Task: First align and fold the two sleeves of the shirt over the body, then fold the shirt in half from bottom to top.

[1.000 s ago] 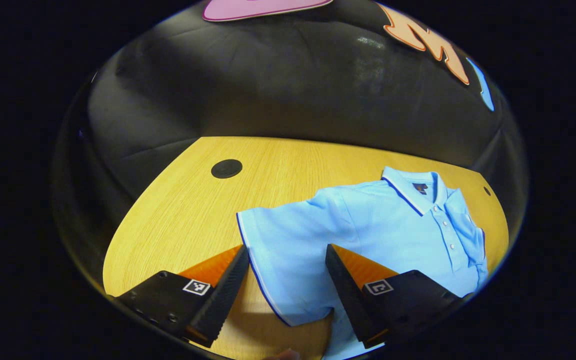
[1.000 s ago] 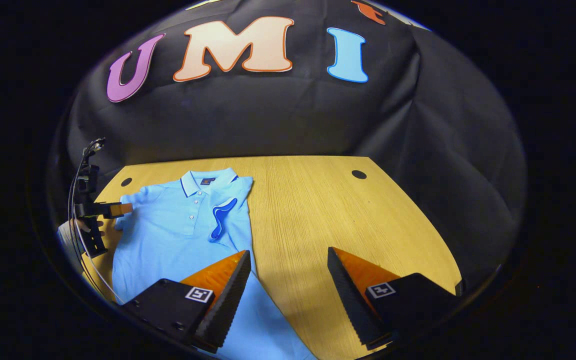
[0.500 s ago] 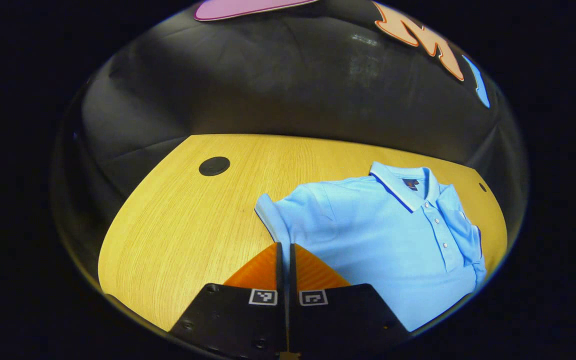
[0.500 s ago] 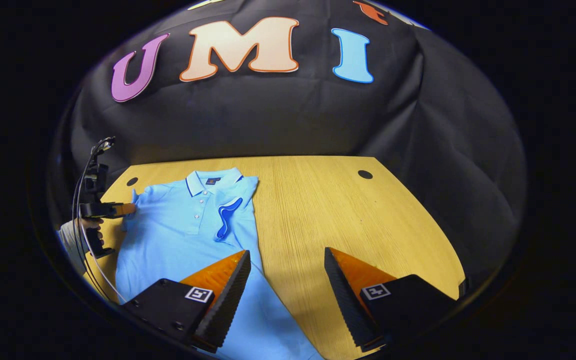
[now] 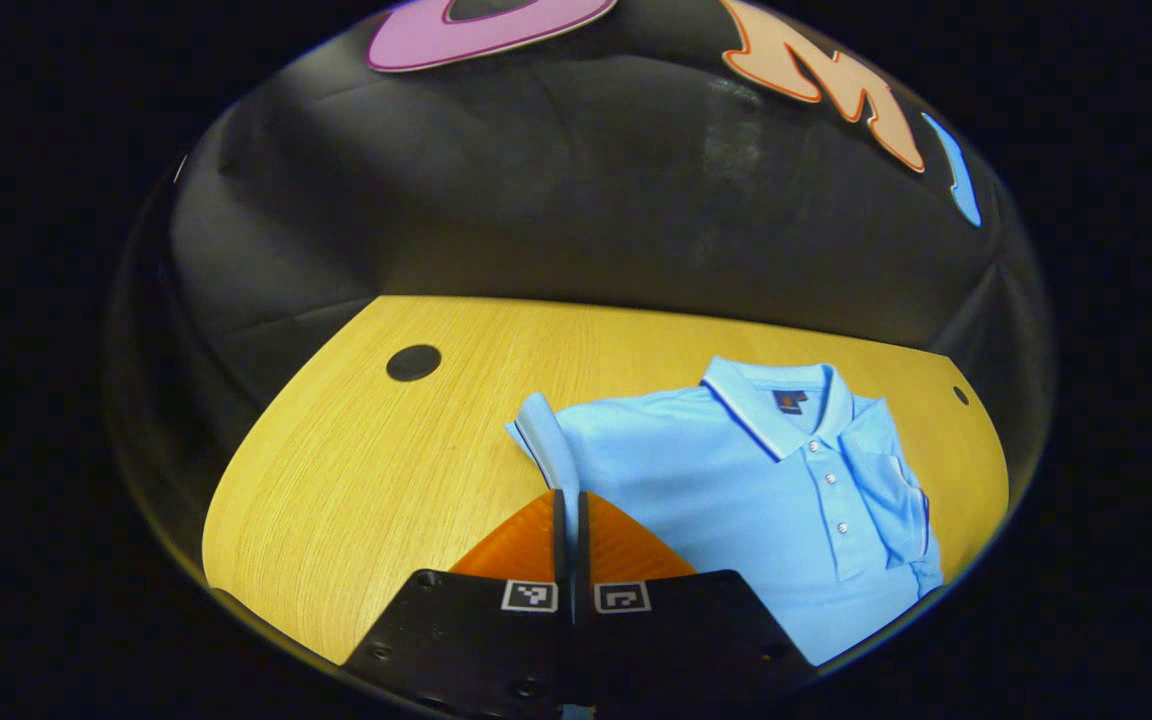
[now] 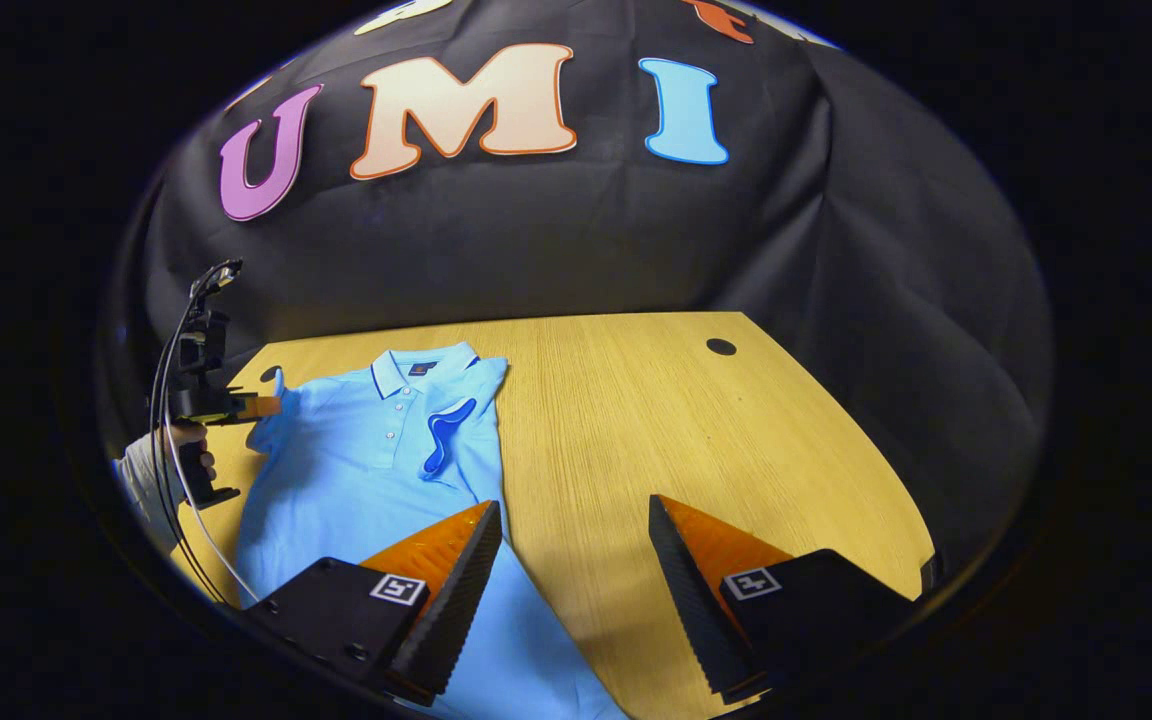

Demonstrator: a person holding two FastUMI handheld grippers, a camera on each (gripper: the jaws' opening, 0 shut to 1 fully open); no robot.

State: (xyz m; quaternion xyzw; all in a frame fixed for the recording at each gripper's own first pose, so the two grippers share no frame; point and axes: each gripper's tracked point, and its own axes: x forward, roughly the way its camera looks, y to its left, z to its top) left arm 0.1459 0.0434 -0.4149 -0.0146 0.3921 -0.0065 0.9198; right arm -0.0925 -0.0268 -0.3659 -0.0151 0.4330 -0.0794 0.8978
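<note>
A light blue polo shirt (image 5: 736, 480) (image 6: 366, 470) lies face up on the wooden table (image 5: 356, 470), collar toward the wall. One sleeve (image 6: 448, 432) is folded over the chest. The other sleeve (image 5: 539, 432) is pinched and lifted by my left gripper (image 5: 568, 498), which is shut on its edge. That gripper, held by a hand (image 6: 186, 432), appears far left in the right gripper view as the left gripper (image 6: 261, 406). My right gripper (image 6: 573, 520) hovers open above the table beside the shirt's lower side, holding nothing.
The table (image 6: 656, 430) has round black cable holes (image 5: 413, 362) (image 6: 721, 347) near its far corners. The black cloth wall rises right behind the far edge. Bare wood stretches to the right of the shirt in the right gripper view.
My left gripper shut on the outspread sleeve's edge, then lifted it and drew it toward the shirt body. The right gripper has barely moved and stays open.
</note>
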